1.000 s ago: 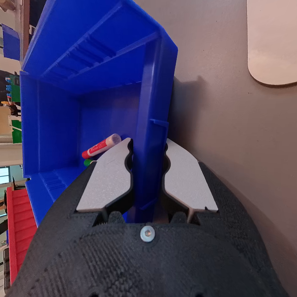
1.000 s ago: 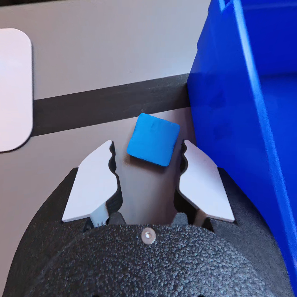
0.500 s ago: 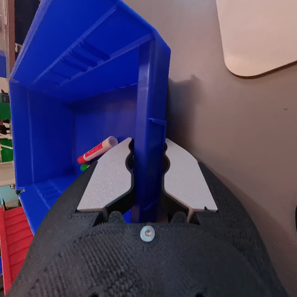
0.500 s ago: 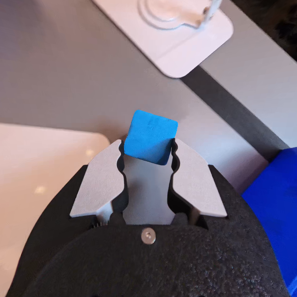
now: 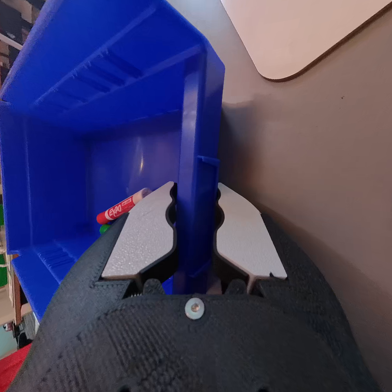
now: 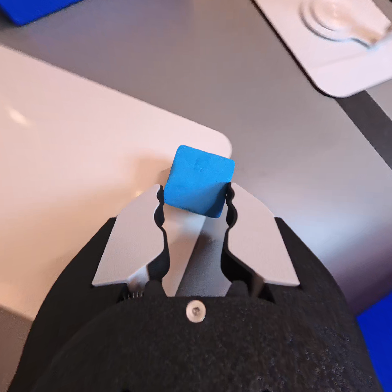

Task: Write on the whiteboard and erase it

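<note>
A blue square eraser [image 6: 198,180] is clenched between the tips of the right gripper [image 6: 194,188], one corner of it pointing down between the two fingers. It is held over the rounded corner of the whiteboard [image 6: 74,135], whose white face is seen bare where it shows in the right wrist view; whether the eraser touches the board cannot be told. The whiteboard lies flat on the grey table [image 6: 212,74]. Beyond it, toward the upper right of that view, a second white plate [image 6: 331,53] with a clear round fitting on it is seen, blurred, and a dark strip [image 6: 379,118] runs across the table beside it. A blue patch is glimpsed at the lower right edge and another at the top left.

In the left wrist view, the left gripper [image 5: 196,186] is closed on the side wall of a blue bin [image 5: 106,89], one finger inside the bin and the other outside it against the table. Inside the bin, a red marker [image 5: 118,209] with a white barrel is seen lying just beside the inner finger, and a green cap [image 5: 104,228] is partly hidden below it. A corner of the whiteboard [image 5: 297,31] is visible at the upper right, apart from the bin. A red object [image 5: 12,364] is seen at the lower left edge.
</note>
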